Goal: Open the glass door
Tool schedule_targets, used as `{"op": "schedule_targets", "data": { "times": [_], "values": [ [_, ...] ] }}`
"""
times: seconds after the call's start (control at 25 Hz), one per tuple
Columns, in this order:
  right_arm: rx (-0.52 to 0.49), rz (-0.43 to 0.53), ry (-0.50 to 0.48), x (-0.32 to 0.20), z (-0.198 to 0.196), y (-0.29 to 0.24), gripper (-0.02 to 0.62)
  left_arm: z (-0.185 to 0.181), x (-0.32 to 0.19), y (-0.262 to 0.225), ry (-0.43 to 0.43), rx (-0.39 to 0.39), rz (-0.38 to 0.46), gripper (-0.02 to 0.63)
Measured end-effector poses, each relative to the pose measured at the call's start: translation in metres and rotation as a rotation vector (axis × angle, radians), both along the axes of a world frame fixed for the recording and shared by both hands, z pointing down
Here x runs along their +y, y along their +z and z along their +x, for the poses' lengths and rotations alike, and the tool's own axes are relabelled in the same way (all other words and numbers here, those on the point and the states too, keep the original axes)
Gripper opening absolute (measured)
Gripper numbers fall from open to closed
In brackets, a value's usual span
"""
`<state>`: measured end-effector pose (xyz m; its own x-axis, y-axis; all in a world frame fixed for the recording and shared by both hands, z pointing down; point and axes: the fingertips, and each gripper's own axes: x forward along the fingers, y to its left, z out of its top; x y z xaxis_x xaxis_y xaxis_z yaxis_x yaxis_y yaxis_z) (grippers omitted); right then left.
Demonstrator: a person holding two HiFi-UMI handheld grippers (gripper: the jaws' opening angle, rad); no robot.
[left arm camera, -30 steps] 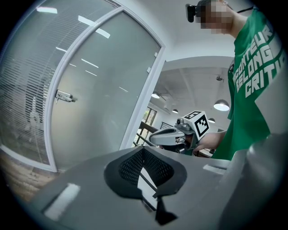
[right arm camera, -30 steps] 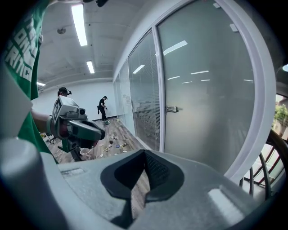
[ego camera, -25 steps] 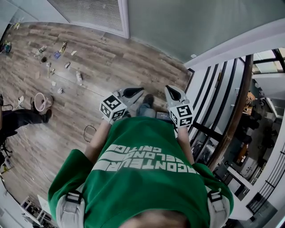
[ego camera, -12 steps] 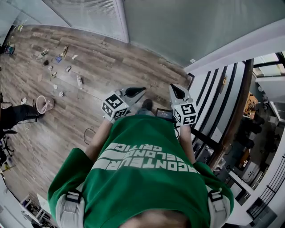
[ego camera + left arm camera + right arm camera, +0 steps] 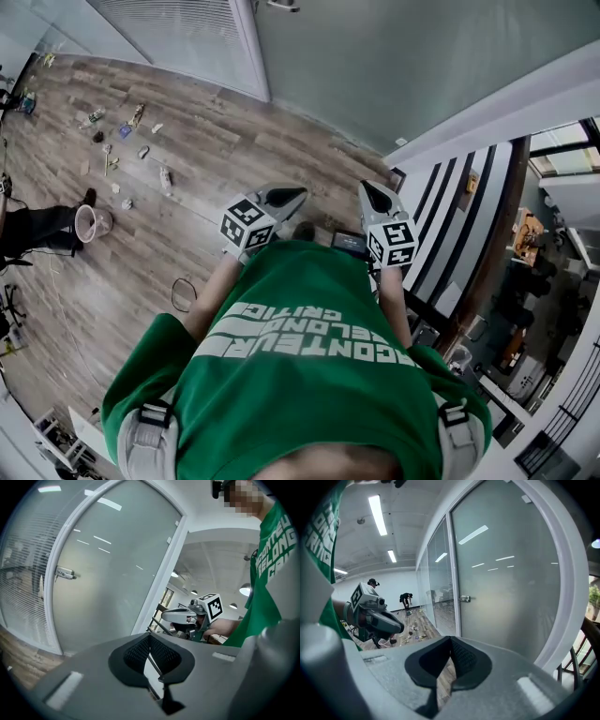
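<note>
Stepping closer is what has changed over the last second. In the head view the frosted glass door (image 5: 394,66) now fills more of the top of the frame than it did a moment ago, and its handle (image 5: 281,5) has just crept in at the upper edge, while the litter on the wooden floor (image 5: 187,197) has slid off toward the left. My left tool (image 5: 298,192) and right tool (image 5: 366,186) are still held out level in front of my chest, well short of the door. In the left gripper view the left tool (image 5: 150,644) has its pads pressed together on nothing, with the handle (image 5: 64,573) far off to the left on the door (image 5: 112,573). In the right gripper view the right tool (image 5: 451,656) is likewise closed and empty, and the handle (image 5: 464,598) sits almost straight ahead. I judge this as approach only: the door remains shut, and the right tool looks better lined up to reach it.
</note>
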<state>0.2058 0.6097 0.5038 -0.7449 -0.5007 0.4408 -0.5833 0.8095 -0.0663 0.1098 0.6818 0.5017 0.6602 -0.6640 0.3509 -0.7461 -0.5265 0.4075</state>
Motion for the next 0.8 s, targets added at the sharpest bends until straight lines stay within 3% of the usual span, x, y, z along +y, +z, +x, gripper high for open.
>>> {"op": "schedule_targets", "data": {
  "times": [0.16, 0.24, 0.36, 0.56, 0.8],
  "values": [
    [-0.012, -0.014, 0.02, -0.008, 0.011, 0.003, -0.006, 0.002, 0.0, 0.017, -0.028, 0.008, -0.09, 0.015],
    [-0.017, -0.017, 0.02, -0.008, 0.011, 0.003, -0.008, 0.001, 0.001, 0.02, -0.051, 0.053, -0.115, 0.015],
    [-0.019, -0.024, 0.012, -0.006, 0.011, 0.005, -0.006, 0.002, 0.0, 0.018, -0.061, 0.111, -0.123, 0.017],
    [-0.013, -0.037, 0.031, -0.004, 0.013, 0.012, -0.008, 0.002, 0.0, 0.024, -0.041, 0.112, -0.15, 0.017],
    [-0.01, -0.044, 0.081, -0.009, 0.018, 0.013, -0.007, -0.002, -0.014, 0.019, -0.041, 0.147, -0.114, 0.015]
  ]
}}
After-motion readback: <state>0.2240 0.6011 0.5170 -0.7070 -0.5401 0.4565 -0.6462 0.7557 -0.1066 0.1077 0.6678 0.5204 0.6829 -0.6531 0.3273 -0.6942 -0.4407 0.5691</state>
